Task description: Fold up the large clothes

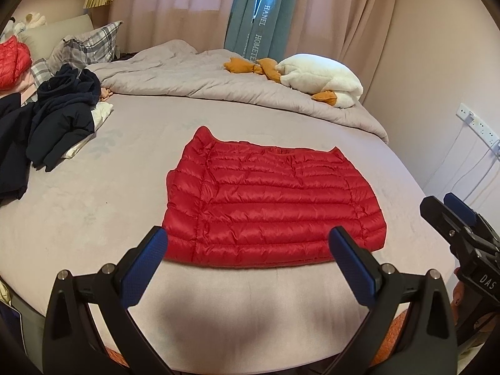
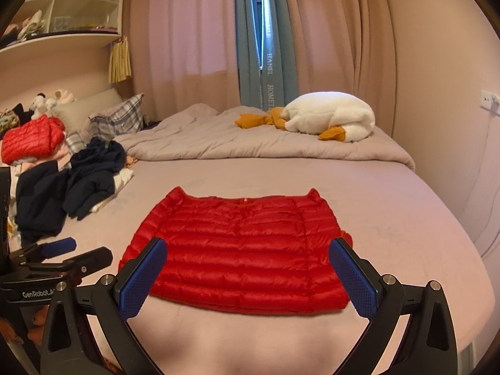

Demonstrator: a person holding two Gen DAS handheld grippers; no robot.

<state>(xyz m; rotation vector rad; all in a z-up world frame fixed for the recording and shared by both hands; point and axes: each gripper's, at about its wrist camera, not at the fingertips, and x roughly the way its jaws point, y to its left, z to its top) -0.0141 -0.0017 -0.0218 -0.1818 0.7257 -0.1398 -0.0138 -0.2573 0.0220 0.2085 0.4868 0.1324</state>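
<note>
The red quilted jacket lies flat on the bed, near its front edge, sleeves folded in so that it forms a rough rectangle. The left gripper hovers over the front edge of the bed with its jaws spread wide and holding nothing. The right gripper is in the same state: jaws released, empty, just above the jacket's near hem.

Surroundings: a heap of dark navy clothes occupies the left side of the bed, well apart from the jacket. A second red padded garment sits behind that heap, near a plaid pillow. A crumpled grey duvet spans the far end, with a white plush goose lying on it. Nothing lies between the grippers and the jacket.

Limits of view: the jacket's zip and front are not visible. Items under the navy heap are mostly covered. Contents of the wall shelf are too small to identify.
</note>
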